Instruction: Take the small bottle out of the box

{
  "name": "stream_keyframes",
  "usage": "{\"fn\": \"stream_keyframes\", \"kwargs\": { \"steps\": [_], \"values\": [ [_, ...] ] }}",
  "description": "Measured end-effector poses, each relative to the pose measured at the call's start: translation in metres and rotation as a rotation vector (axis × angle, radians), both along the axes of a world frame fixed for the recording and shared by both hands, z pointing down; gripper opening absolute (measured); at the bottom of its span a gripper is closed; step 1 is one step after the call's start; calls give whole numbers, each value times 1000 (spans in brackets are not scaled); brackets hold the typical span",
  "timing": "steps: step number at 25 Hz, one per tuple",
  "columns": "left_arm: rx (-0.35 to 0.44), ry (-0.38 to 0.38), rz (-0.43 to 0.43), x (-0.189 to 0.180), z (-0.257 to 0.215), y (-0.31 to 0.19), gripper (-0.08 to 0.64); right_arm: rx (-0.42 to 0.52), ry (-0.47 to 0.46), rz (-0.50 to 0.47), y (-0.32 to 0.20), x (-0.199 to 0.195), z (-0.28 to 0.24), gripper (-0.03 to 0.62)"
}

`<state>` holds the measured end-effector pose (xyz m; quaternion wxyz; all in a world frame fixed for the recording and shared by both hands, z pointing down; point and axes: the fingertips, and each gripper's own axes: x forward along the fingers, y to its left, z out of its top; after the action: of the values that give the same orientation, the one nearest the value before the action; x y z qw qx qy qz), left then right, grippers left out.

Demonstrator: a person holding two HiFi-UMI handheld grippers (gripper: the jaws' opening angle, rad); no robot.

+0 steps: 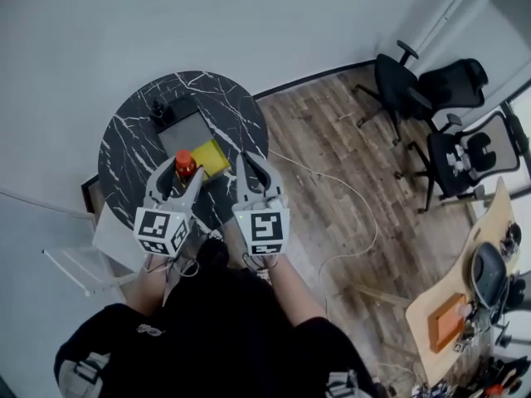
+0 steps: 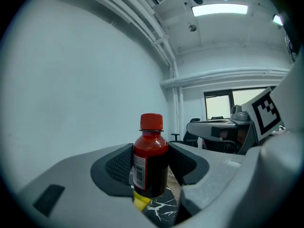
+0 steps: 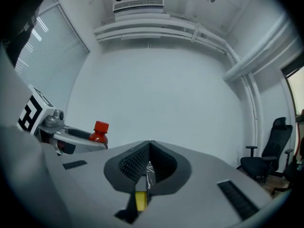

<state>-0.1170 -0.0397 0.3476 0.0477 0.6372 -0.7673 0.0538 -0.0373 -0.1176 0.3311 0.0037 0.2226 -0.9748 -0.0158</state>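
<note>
A small red bottle point(image 1: 184, 166) with a red cap is clamped upright in my left gripper point(image 1: 182, 175), above the yellow box point(image 1: 210, 158) on the round black marble table point(image 1: 124, 139). In the left gripper view the small red bottle point(image 2: 150, 158) fills the gap between the two pads, with a slip of yellow below it. My right gripper point(image 1: 250, 171) hovers just right of the yellow box, its jaws pressed together with nothing held. From the right gripper view the small red bottle point(image 3: 99, 132) shows at the left, and the tips of my right gripper point(image 3: 149, 148) meet.
A grey tray point(image 1: 184, 131) and a small dark object point(image 1: 159, 110) lie on the table behind the box. A white chair point(image 1: 83, 264) stands at the left. Black office chairs point(image 1: 431, 89) and a wooden desk point(image 1: 465, 297) are far right; a cable point(image 1: 348, 214) runs across the wood floor.
</note>
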Motion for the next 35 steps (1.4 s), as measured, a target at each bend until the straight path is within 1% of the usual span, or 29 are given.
{"fn": "stream_keyframes", "kwargs": {
  "steps": [2,5,8,10,12,14,19,25,35],
  "values": [
    [18,-8,-12,4,-7,1,210,29,-19,-4,1,8,-14,-5],
    [36,-17,-41,16,-18,10,210,112,-33,-9,6,24,-33,-5],
    [52,-16,-58,30,-25,21,210,145,-56,-13,16,42,-44,-5],
    [72,-12,-59,40,-29,24,210,145,-68,-14,19,53,-45,-5],
    [90,-13,-54,50,-33,23,210,146,-57,-11,19,63,-44,-5],
    [91,-16,-38,61,-36,19,210,150,-55,-6,19,74,-43,-5],
    [105,-2,18,91,-40,-2,210,136,-73,63,1,108,-49,-5],
    [125,-17,87,121,-49,-26,210,137,-73,132,-23,145,-56,-5],
    [139,-33,132,138,-55,-46,210,135,-92,171,-39,164,-61,-5]
  ]
}}
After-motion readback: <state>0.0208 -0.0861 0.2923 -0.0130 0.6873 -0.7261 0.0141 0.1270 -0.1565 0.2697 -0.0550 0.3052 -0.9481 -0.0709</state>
